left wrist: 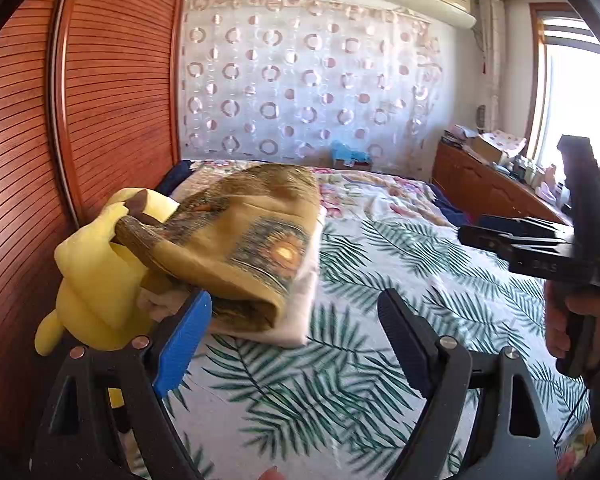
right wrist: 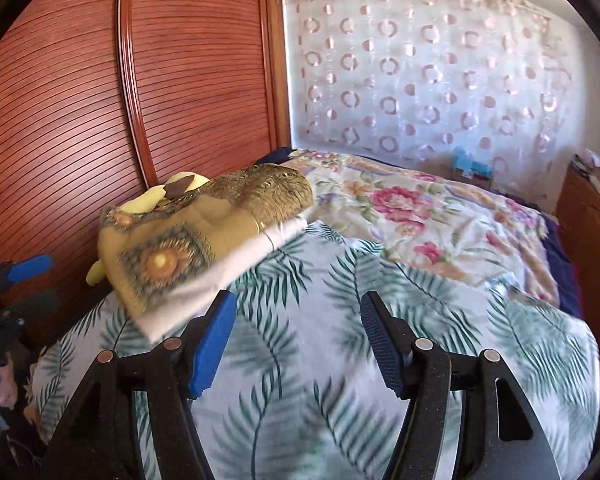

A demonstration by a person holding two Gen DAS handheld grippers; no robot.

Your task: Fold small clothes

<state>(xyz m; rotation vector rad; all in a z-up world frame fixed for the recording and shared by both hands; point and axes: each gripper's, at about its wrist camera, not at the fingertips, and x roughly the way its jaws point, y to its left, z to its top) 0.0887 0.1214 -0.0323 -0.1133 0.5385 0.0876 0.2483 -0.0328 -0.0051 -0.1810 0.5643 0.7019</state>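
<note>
The wardrobe door (right wrist: pixel 80 92) is showing glossy, ribbed reddish wood; the palm-leaf bedsheet (right wrist: pixel 340 320) is looking like smooth matt cloth. The folded ochre cloth (left wrist: pixel 240 240) is appearing soft and matt; the yellow plush toy (left wrist: pixel 96 280) is looking fuzzy; the left gripper (left wrist: pixel 296 340) is showing matt black plastic with ridged pads.

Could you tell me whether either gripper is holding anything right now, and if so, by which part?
Nothing is held. The left gripper and right gripper both have open, empty jaws above the bed, near the folded cloth.
</note>
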